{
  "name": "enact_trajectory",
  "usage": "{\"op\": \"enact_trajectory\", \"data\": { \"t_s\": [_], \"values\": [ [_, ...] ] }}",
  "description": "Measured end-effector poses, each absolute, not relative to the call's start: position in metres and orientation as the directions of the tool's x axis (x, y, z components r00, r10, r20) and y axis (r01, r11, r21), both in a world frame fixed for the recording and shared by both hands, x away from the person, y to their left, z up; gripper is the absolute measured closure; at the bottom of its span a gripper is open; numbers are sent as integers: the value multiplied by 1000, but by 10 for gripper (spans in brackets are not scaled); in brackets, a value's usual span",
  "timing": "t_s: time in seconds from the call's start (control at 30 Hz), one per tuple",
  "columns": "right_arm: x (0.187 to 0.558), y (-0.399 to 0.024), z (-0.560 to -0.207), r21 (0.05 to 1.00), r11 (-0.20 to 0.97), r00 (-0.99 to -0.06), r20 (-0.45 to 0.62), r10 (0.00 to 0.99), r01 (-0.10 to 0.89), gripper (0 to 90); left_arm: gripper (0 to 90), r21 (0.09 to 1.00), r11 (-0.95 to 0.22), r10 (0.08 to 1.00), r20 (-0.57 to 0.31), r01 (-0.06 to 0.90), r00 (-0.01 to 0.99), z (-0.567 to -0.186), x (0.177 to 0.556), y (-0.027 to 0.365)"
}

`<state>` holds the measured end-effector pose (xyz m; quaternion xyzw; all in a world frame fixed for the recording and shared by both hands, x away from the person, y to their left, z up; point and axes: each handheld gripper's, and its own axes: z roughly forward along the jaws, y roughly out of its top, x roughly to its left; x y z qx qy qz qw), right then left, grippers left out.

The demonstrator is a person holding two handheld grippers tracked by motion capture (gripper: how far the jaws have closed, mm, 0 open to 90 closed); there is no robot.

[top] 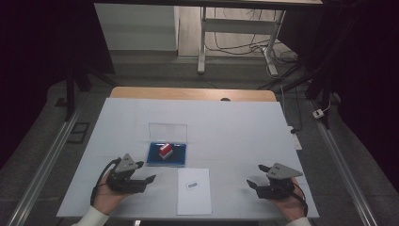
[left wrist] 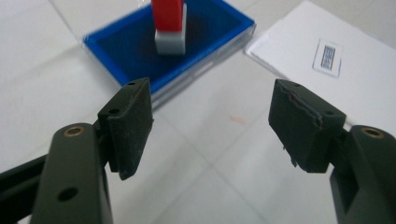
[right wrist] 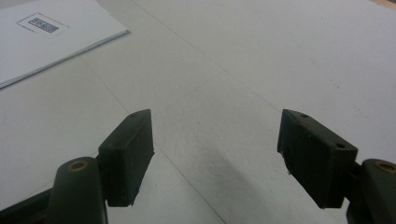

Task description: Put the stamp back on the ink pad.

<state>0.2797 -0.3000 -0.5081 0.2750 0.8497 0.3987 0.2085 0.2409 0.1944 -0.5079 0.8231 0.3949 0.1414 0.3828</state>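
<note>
Two hand-held grippers are held low over a white tabletop (top: 235, 122), one in each hand. On the left hand-held gripper (top: 147, 181) the jaws are spread wide with nothing between them; the right hand-held gripper (top: 252, 176) is likewise spread wide and empty. Just beyond the left one, a blue tray (top: 154, 157) is seen with a red and white block (top: 165, 150) standing in it. Between the two grippers, a white sheet of paper (top: 194, 197) bearing a small printed label (top: 192, 185) is laid flat
</note>
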Motion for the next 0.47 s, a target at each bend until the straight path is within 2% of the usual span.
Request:
{"op": "enact_trajectory", "data": {
  "t_s": [0.47],
  "values": [
    [278,-303,-506,807,519,-755,-148,638,281,275,314,737,-392,761,-76,551,644,-513,237,200]
  ]
}}
